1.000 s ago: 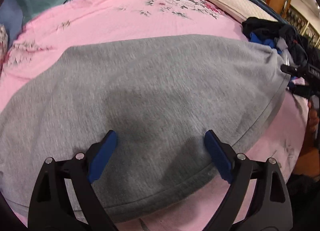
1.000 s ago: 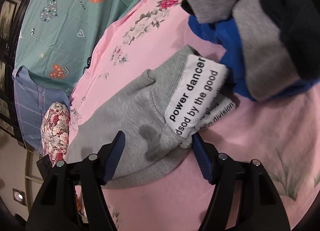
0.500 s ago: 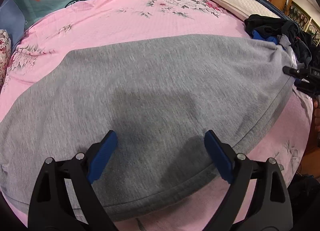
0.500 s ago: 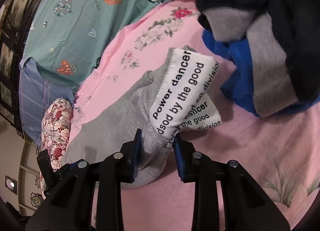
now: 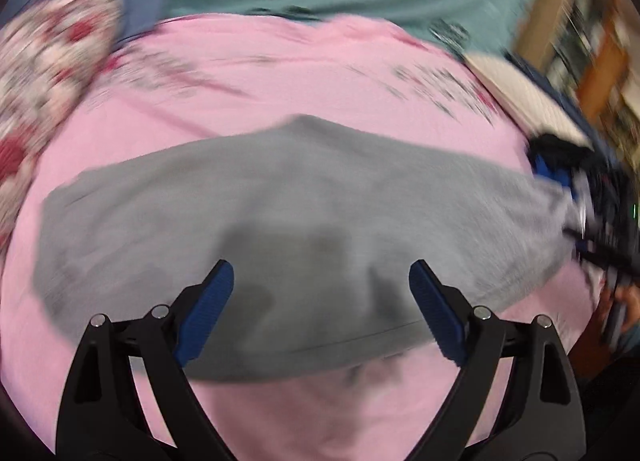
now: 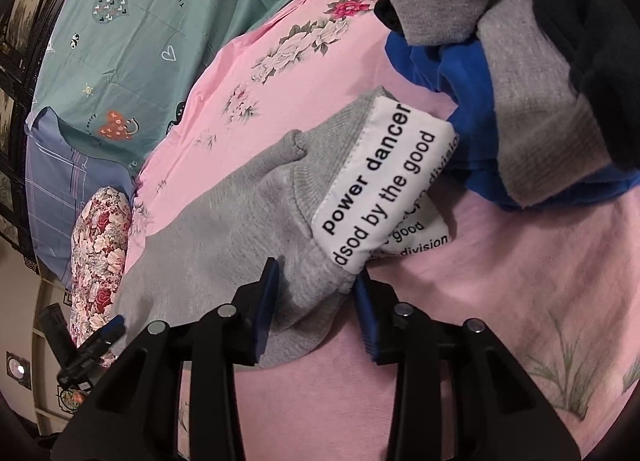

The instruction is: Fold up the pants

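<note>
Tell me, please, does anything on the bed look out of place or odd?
Nothing looks damaged or spilled. One untidy thing: a heap of dark, blue and grey clothes lies bunched on the pink sheet, beside the white printed label of the grey pants.

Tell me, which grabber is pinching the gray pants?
The right gripper. Its blue fingers squeeze the gray pants beside the white label. The left gripper hangs wide open above them, holding nothing.
</note>
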The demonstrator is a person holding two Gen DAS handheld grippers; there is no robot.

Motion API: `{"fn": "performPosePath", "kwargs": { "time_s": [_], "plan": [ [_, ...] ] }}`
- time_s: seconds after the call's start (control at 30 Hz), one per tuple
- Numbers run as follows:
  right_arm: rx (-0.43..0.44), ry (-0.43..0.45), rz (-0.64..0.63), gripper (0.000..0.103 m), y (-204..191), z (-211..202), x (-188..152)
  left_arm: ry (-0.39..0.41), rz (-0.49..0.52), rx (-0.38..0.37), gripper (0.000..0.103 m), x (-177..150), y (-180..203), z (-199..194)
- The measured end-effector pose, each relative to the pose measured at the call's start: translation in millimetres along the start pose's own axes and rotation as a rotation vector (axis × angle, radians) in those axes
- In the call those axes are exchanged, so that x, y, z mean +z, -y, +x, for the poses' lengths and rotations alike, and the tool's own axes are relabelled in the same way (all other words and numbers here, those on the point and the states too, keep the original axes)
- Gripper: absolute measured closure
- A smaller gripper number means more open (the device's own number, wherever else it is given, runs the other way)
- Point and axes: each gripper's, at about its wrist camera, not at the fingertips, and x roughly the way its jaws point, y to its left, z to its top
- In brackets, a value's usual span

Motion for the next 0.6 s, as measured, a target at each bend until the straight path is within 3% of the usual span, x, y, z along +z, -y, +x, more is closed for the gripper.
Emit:
{"fn": "performPosePath", "kwargs": {
  "time_s": [0.1,0.17,0.23,0.33,0.43,0.6],
  "plan": [
    [0.006,-0.002,0.000,0.067,2,0,0,0.072,-0.196,0.069,0.012,-10,-68,-38],
    [0.008,-0.006,0.003,0.067,2,0,0,0.092,-0.326,0.068,0.012,-19,-107,-52],
    [0.009,-0.008,0.008,0.067,3,0,1,0.057,-0.494,0.015,0.012,-29,-145,-51],
    [0.009,-0.008,0.021,0.067,3,-1,1,-0.017,-0.669,-0.109,0.012,-38,-175,-29],
    [0.007,-0.008,0.032,0.067,3,-2,1,-0.101,-0.777,-0.209,0.012,-45,-183,-1],
    [0.009,-0.011,0.046,0.067,6,-3,2,-0.085,-0.842,-0.195,0.012,-33,-188,14]
  ]
}}
